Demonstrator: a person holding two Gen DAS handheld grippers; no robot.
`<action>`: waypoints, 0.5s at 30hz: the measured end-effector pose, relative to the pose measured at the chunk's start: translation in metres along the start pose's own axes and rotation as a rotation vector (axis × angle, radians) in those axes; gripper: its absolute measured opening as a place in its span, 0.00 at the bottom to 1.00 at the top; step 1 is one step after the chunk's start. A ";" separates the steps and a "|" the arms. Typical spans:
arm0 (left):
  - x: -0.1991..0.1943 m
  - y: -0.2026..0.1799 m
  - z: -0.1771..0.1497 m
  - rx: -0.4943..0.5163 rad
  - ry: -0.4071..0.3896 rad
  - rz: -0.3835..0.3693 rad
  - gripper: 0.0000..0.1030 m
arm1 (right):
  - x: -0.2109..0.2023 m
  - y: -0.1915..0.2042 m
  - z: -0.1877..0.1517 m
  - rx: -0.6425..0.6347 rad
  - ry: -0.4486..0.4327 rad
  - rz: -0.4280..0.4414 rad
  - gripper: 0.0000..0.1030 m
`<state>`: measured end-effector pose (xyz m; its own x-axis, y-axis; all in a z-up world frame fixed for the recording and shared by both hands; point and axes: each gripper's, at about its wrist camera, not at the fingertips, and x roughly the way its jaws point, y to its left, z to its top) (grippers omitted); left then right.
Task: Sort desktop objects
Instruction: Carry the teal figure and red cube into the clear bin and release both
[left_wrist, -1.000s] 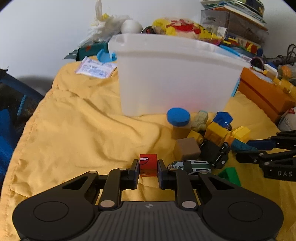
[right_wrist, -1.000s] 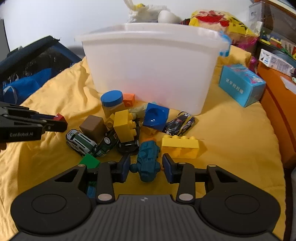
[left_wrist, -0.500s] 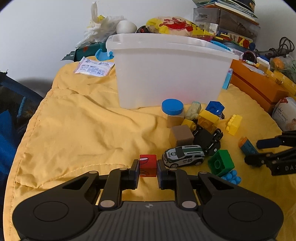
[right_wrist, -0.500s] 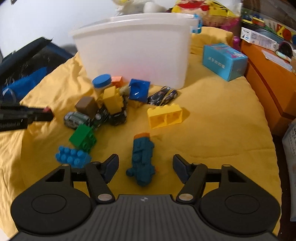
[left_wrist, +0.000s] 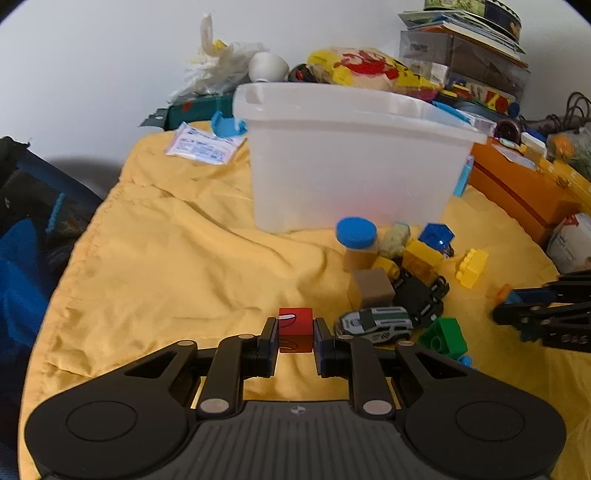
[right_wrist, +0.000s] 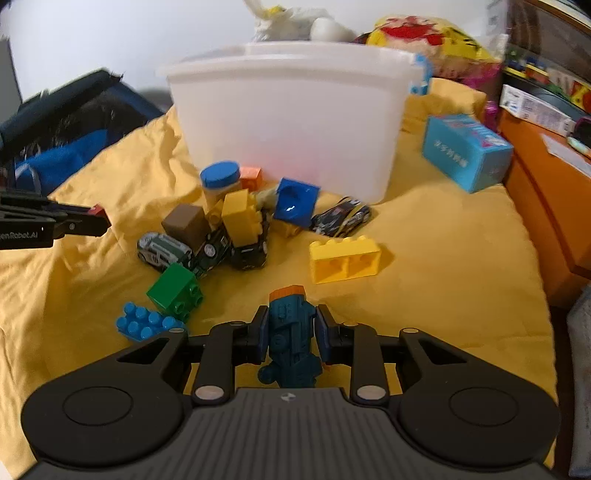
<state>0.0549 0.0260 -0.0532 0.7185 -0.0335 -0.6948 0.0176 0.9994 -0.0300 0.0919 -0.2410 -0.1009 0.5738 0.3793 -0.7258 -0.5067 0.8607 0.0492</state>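
Note:
My left gripper is shut on a small red cube, held just above the yellow cloth. In the right wrist view it enters from the left edge as the left gripper, with the red cube at its tips. My right gripper has its jaws closing on a teal toy robot with an orange tip, and both pads touch the toy's sides. A white plastic bin stands behind a pile of toys; its inside is hidden.
The pile holds a blue-lidded jar, a brown cube, a white-green car, a green brick and a blue brick. A yellow brick, dark car and blue box lie right. Orange case borders the cloth.
My right gripper opened wide around the teal toy half a second ago and has now closed onto it. The left gripper keeps its hold on the red cube.

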 end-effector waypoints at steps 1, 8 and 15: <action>-0.002 0.001 0.003 -0.003 -0.006 -0.001 0.21 | -0.005 -0.002 0.001 0.013 -0.011 -0.002 0.28; -0.019 -0.002 0.031 -0.008 -0.067 0.004 0.21 | -0.039 -0.011 0.027 0.095 -0.108 0.017 0.28; -0.032 -0.003 0.078 0.012 -0.141 0.013 0.21 | -0.066 -0.022 0.084 0.120 -0.228 0.036 0.28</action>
<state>0.0860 0.0249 0.0258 0.8091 -0.0194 -0.5873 0.0151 0.9998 -0.0122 0.1192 -0.2563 0.0034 0.6941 0.4653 -0.5493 -0.4573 0.8743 0.1628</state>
